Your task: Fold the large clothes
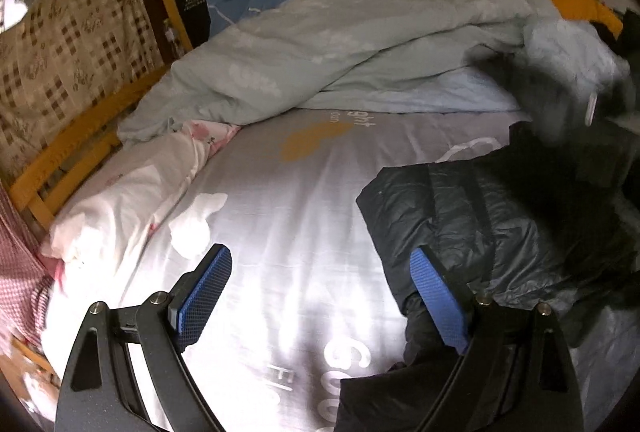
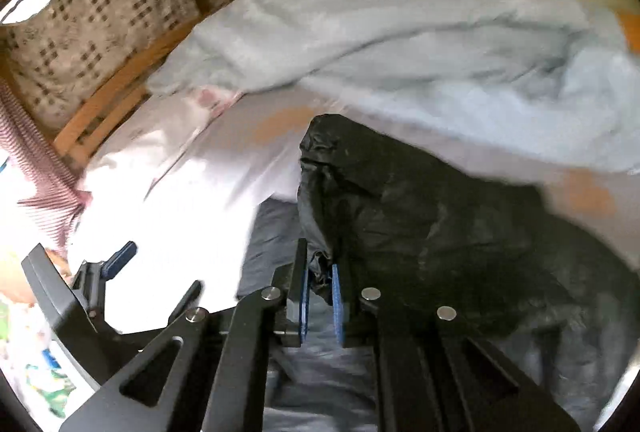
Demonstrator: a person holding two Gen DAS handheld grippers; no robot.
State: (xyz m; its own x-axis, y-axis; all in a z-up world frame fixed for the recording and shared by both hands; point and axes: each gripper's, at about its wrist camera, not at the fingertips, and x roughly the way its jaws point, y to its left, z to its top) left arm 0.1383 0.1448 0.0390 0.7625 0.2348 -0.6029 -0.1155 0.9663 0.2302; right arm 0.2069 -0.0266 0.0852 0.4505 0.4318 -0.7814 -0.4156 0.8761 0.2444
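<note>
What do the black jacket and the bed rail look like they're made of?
Jacket: thin, slightly glossy synthetic shell, probably nylon or polyester, going by the crinkled sheen and quilted seams. Bed rail: wood with an orange-yellow finish, judging by its slatted build; grain not visible.

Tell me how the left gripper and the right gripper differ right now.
The left gripper is wide open with nothing between its fingers, only bedsheet below; the right gripper is shut on a fold of the black jacket. Both have blue pads on black fingers and point down at the bed.
</note>
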